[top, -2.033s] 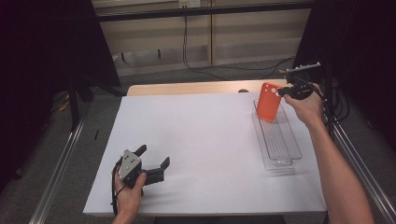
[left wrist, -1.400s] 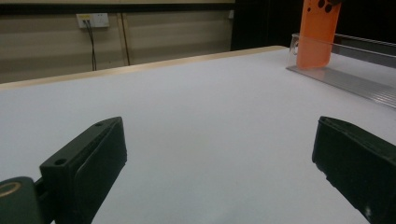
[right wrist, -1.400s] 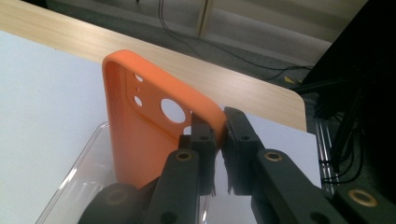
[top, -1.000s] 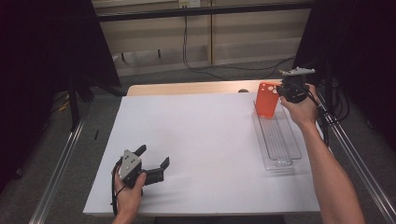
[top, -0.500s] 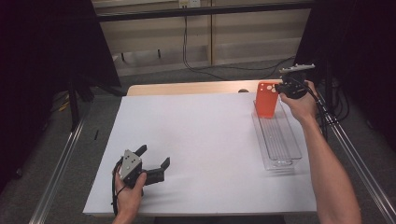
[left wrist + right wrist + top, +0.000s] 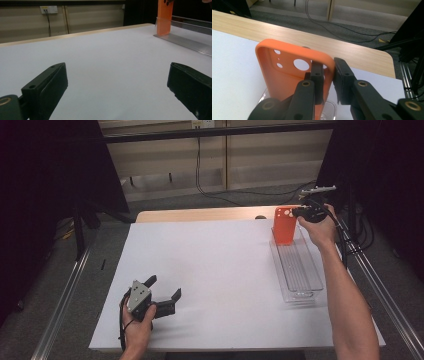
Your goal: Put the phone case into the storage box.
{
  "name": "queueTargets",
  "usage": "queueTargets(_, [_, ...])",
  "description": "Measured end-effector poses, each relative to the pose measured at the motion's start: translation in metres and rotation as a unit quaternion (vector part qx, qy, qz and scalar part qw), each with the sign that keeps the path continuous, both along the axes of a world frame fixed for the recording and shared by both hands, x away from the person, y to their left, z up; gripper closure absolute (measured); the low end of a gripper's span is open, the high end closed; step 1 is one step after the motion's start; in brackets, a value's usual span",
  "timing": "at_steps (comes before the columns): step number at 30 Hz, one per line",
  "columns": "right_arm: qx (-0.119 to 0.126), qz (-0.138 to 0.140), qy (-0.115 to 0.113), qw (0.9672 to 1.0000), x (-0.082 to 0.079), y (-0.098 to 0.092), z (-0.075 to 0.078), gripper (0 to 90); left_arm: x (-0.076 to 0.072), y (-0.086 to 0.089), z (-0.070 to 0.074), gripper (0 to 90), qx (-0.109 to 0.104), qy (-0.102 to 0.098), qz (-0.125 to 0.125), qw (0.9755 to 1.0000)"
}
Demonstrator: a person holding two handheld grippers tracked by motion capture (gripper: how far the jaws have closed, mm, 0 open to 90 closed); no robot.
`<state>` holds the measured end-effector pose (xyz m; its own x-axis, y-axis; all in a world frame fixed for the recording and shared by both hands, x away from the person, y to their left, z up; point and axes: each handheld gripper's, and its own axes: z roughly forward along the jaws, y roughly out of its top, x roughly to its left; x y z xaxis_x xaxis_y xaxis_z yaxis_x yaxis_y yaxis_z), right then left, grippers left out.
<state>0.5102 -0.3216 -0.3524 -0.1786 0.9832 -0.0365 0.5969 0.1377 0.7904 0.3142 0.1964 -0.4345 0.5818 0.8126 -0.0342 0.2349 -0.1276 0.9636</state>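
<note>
White surface: our right tool, jaws easing apart, straddles the upright orange silicone phone case's edge; clear plastic tray directly below.

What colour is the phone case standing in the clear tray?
Orange, plain, with round camera cutouts. The phone case shows best in the right gripper view.

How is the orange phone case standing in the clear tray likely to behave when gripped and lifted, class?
The orange phone case is thin-walled and hollow, so probably light and slightly flexible. Standing upright in the clear tray, it would likely tip if released. The right tongs straddle one edge.
</note>
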Motion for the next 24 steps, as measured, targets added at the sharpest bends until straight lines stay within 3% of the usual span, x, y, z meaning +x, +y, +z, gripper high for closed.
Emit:
queueTargets(15, [0.005, -0.006, -0.004, 1.0000, -0.0025, -0.0046, 0.0038, 72.0, 0.0002, 0.0017, -0.0003, 2.9, -0.002, 0.001, 0.001, 1.0000])
queueTargets(20, [0.008, -0.008, -0.009, 0.9999, -0.0045, -0.0070, 0.0035, 65.9, 0.0001, 0.0025, -0.0003, 2.9, -0.003, 0.002, 0.002, 1.0000])
queueTargets(24, [0.016, -0.011, -0.009, 0.9998, -0.0052, -0.0080, 0.0032, 55.8, -0.0003, 0.0038, 0.0000, 2.9, -0.005, 0.002, 0.005, 1.0000])
